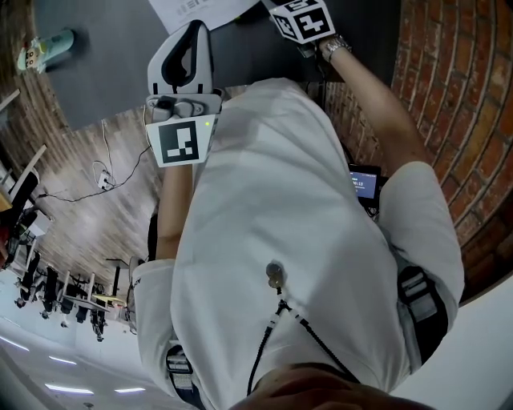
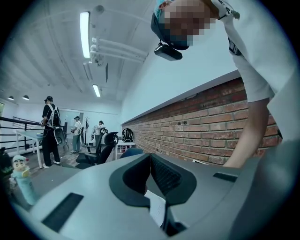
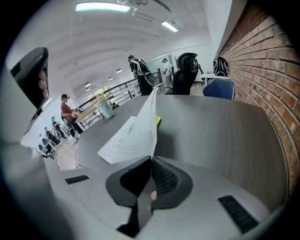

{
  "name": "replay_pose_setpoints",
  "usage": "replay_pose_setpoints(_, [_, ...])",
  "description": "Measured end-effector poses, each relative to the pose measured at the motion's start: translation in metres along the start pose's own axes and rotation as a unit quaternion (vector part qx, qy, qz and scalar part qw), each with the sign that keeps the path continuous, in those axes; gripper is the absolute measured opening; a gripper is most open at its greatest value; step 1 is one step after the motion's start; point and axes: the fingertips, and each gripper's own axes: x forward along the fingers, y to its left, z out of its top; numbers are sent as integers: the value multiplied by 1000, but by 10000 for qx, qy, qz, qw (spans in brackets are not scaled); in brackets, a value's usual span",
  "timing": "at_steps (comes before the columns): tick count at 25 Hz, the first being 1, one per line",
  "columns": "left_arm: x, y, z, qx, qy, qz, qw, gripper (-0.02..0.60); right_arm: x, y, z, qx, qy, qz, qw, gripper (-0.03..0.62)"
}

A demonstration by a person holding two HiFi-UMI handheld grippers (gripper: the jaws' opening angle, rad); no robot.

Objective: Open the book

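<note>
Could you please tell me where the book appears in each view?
Head view: book at the top edge.
Left gripper view: not clearly in it.
Right gripper view: centre, a page rising from the right gripper.
Shared landmark: the brick wall.

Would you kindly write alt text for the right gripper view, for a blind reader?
The right gripper, jaws closed, pinches a white page that stands on edge above the grey table. A brick wall lines the right; people stand far behind.
</note>
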Motion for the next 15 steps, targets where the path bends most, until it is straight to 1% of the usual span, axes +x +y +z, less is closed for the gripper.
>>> replay_pose_setpoints(7, [-1,-9,-2,25,3,-35,10000,23,-6,-16,-12,122,3,-132,9998,38])
replay_pose_setpoints(12, [-7,-7,-3,15,0,37,10000,23,-6,-25,-13,129,3,-233,9996,38])
replay_pose_setpoints(15, [-12,-4,-5,162,39,11,9999,23,-7,-29,-12,151,26,-291,9995,38])
